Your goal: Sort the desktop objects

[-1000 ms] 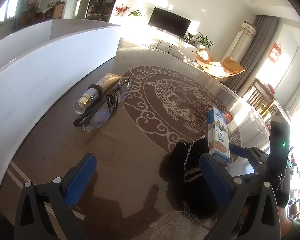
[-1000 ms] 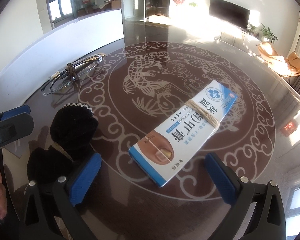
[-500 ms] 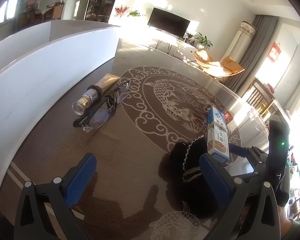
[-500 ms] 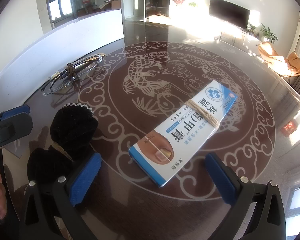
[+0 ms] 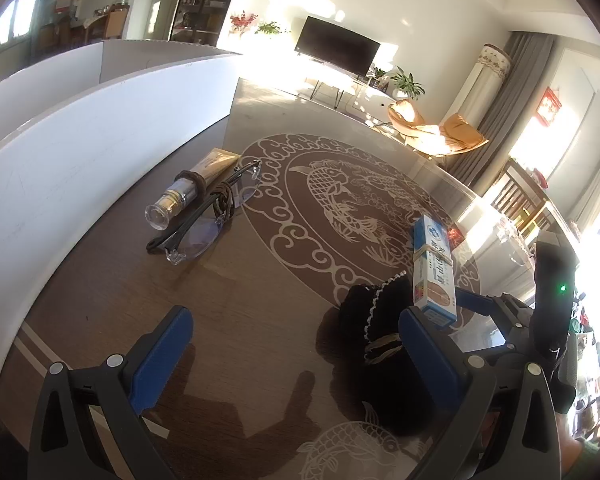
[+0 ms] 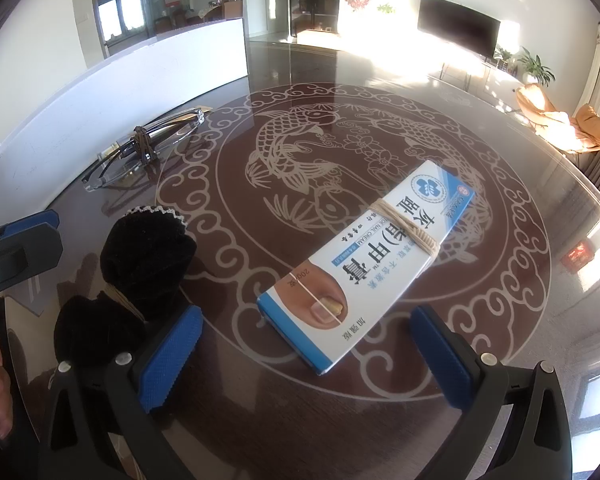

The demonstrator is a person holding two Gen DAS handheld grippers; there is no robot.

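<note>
A white and blue nail cream box (image 6: 374,258), bound with string, lies flat on the round table; it also shows in the left wrist view (image 5: 434,268). My right gripper (image 6: 306,354) is open and empty, its fingers just short of the box's near end. A black bundled cloth (image 6: 140,264) tied with string lies left of it, also in the left wrist view (image 5: 376,328). Folded glasses (image 5: 204,220) and a gold cosmetic tube (image 5: 192,190) lie far left. My left gripper (image 5: 296,354) is open and empty above the table, the cloth by its right finger.
A curved white board (image 5: 80,152) stands along the table's left side. The dark glass table top (image 6: 500,280) has a fish pattern, and its edge runs along the right. My right gripper's body (image 5: 548,320) shows at the right of the left wrist view.
</note>
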